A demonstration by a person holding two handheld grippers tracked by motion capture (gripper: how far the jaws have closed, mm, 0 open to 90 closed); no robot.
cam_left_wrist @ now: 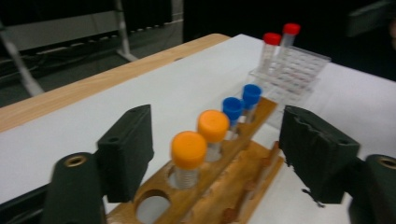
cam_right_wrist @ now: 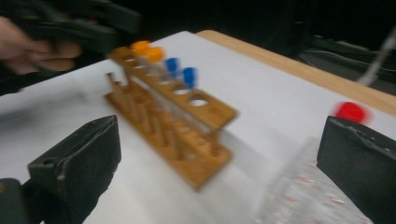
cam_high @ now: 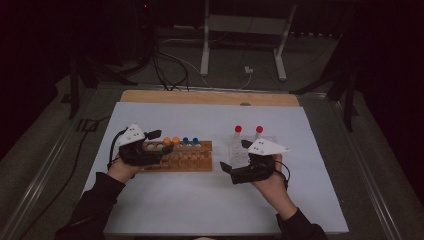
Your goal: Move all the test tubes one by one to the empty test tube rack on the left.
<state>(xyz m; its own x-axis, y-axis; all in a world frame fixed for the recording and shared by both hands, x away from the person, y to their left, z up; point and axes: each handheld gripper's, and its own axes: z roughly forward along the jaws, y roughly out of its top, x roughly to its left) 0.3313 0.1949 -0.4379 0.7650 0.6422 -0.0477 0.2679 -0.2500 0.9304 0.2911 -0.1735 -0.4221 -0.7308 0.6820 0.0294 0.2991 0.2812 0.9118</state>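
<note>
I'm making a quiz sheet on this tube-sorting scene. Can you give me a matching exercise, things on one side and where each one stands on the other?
Things:
1. Orange-capped tubes
2. Blue-capped tubes
3. Red-capped tubes
4. Left gripper

Places or states:
A. In the clear plastic rack
B. In the brown wooden rack, at the end nearest the left gripper
C. Jaws apart, on either side of the wooden rack's end
D. In the wooden rack, beyond the orange caps

Pairs: 1-B, 2-D, 3-A, 4-C
</note>
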